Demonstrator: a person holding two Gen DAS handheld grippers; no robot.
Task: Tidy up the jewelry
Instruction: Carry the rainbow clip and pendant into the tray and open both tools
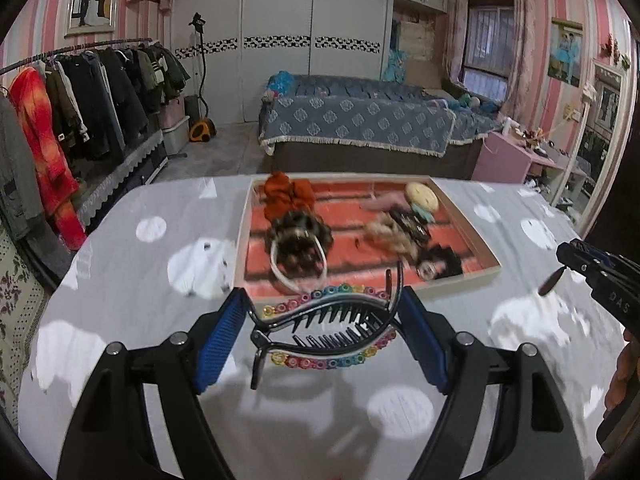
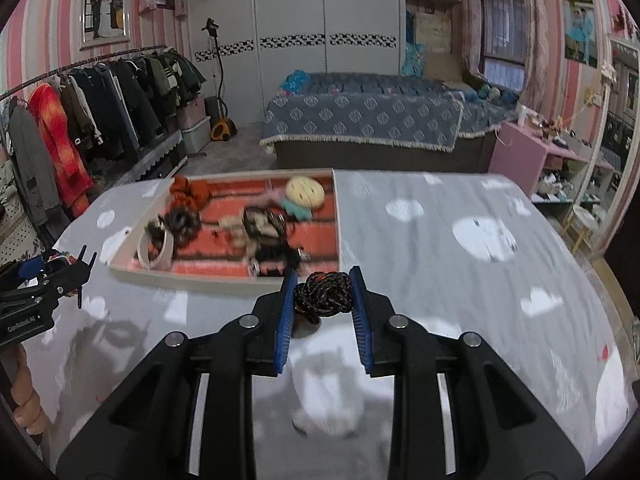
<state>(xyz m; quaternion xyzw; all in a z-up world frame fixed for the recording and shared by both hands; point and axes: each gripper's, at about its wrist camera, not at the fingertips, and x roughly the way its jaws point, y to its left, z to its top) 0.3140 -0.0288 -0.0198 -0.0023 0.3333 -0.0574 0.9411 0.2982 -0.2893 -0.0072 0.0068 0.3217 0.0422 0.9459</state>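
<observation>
The left tool (image 1: 324,328) grips a black hair clip with colored rings (image 1: 326,334) above the surface (image 1: 120,320), near the tray's (image 1: 460,286) front edge. The right tool (image 2: 323,300) squeezes a black-and-orange hair tie (image 2: 323,294) beside the tray.

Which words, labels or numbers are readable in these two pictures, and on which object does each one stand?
"DAS": on the black body of the right gripper, seen in the left wrist view; it may be part of a longer word.
White lettering on the body of the left gripper, seen in the right wrist view: too small and blurred to read.
The framed pictures on the striped walls show no readable text.
</observation>
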